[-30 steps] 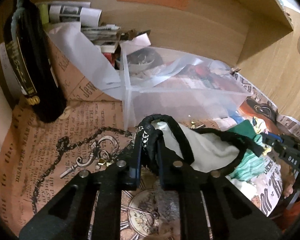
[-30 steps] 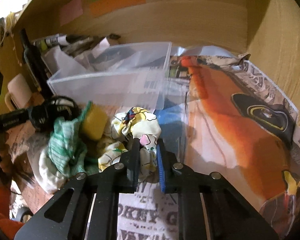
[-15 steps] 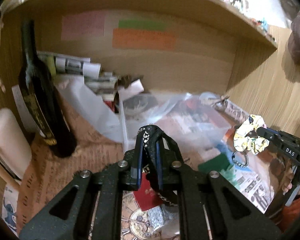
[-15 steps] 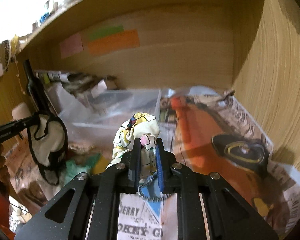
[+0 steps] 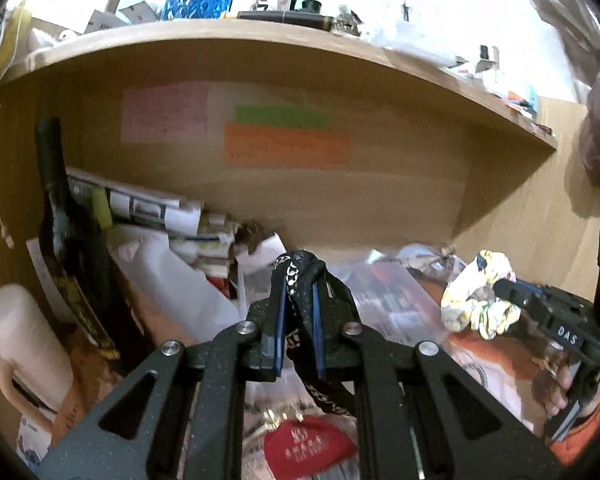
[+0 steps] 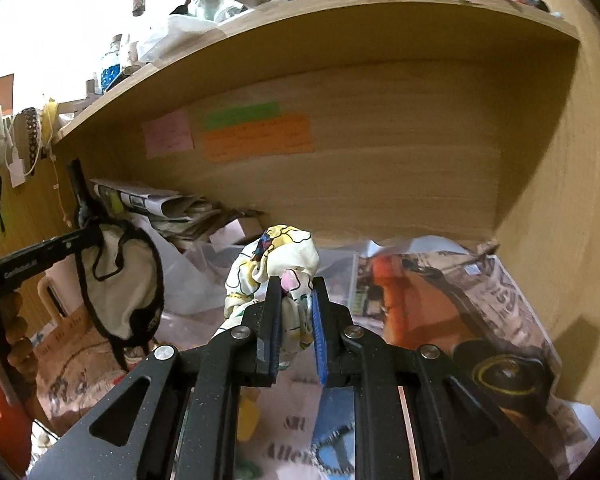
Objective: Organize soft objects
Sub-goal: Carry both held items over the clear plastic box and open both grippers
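My left gripper [image 5: 298, 300] is shut on the black strap of a cream pouch with black trim [image 6: 118, 280]; the pouch hangs below it, seen in the right wrist view, where the left gripper [image 6: 88, 238] shows at the left. My right gripper [image 6: 294, 300] is shut on a white and yellow patterned scrunchie [image 6: 276, 256], which also shows in the left wrist view [image 5: 478, 300] at the right, held by the right gripper [image 5: 500, 286]. Both are lifted above the desk. A clear plastic bin [image 5: 384, 292] lies below, blurred.
A dark wine bottle [image 5: 66, 248] stands at the left by a cream mug [image 5: 24, 344]. Rolled papers [image 5: 148, 208] pile at the back. A wooden shelf [image 5: 260, 36] hangs overhead, a side wall [image 6: 580, 200] at the right. A red item [image 5: 308, 448] lies below.
Both grippers have risen well above the desk with their items. The pouch and scrunchie have left the pile of soft things, and the views now tilt up toward the overhead shelf.
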Available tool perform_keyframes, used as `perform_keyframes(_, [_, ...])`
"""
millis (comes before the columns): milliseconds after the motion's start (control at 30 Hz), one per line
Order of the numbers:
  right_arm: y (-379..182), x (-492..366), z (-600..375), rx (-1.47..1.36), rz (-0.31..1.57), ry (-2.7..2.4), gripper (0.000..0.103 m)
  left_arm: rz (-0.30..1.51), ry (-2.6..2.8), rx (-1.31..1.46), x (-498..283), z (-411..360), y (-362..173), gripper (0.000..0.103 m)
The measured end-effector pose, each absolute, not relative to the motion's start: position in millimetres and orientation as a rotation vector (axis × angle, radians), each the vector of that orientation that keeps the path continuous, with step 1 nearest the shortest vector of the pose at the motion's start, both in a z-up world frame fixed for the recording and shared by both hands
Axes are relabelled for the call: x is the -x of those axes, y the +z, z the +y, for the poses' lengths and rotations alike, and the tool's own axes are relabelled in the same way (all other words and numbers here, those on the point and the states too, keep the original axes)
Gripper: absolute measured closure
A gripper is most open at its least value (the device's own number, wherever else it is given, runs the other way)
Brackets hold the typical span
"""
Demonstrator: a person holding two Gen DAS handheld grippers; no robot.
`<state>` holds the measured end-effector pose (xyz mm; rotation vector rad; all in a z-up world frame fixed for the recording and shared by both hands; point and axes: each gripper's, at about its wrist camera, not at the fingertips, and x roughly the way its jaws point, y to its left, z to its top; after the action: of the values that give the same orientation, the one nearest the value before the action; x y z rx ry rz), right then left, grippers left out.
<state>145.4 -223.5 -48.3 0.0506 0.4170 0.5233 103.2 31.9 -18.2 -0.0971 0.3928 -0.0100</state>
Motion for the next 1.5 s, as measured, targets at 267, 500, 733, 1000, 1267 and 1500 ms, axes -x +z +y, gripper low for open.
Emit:
perform_keyframes(267, [-54,-170,-197,-0.026,0.461,0.542,0.091,0.398,0.022,0.122,-145,33,-20,0.092])
perform_keyframes(500, [-67,-195,-179,0.027,0.534,0.536,0.090,0.478,0.053,0.124,-184,31,-45,0.092])
perform_keyframes(733, [-83,-217,-168,0.069,0.617,0.531,0.090,0.565,0.066,0.087,-203,24,-72,0.092])
perform_keyframes(1000, [-102,-226,-156,0.116,0.684,0.541,0.089,0.678,0.047,0.056,-212,21,-98,0.092])
perform_keyframes(1267, [-109,-228,-148,0.144,0.711,0.535,0.082,0.745,0.024,0.034,-213,13,-112,0.091])
perform_keyframes(1500, [-94,-217,-158,0.121,0.650,0.531,0.048,0.744,-0.011,0.056,-201,17,-99,0.079])
